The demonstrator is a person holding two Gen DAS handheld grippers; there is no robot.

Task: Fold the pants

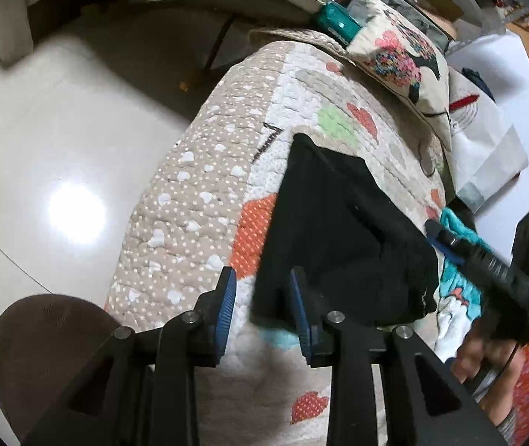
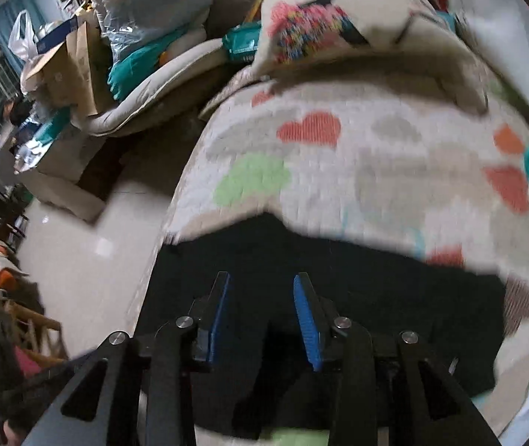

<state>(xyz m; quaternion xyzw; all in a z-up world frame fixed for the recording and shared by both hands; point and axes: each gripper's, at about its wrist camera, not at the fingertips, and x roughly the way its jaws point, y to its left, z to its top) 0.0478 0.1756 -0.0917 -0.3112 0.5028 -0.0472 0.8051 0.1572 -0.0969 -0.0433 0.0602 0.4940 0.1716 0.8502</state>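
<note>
While partly open, both hand-held grippers hover empty over black pants.

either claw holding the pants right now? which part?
Neither. Left claw and right claw are both open above the black pants; nothing is gripped.

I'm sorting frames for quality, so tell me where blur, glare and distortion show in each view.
Left wrist view: mostly sharp; a bright glare patch on the glossy floor; the fisheye curves the quilt, corners dark. Right wrist view: motion blur smears the quilt's hearts and the black pants, while the right gripper stays crisp.
</note>
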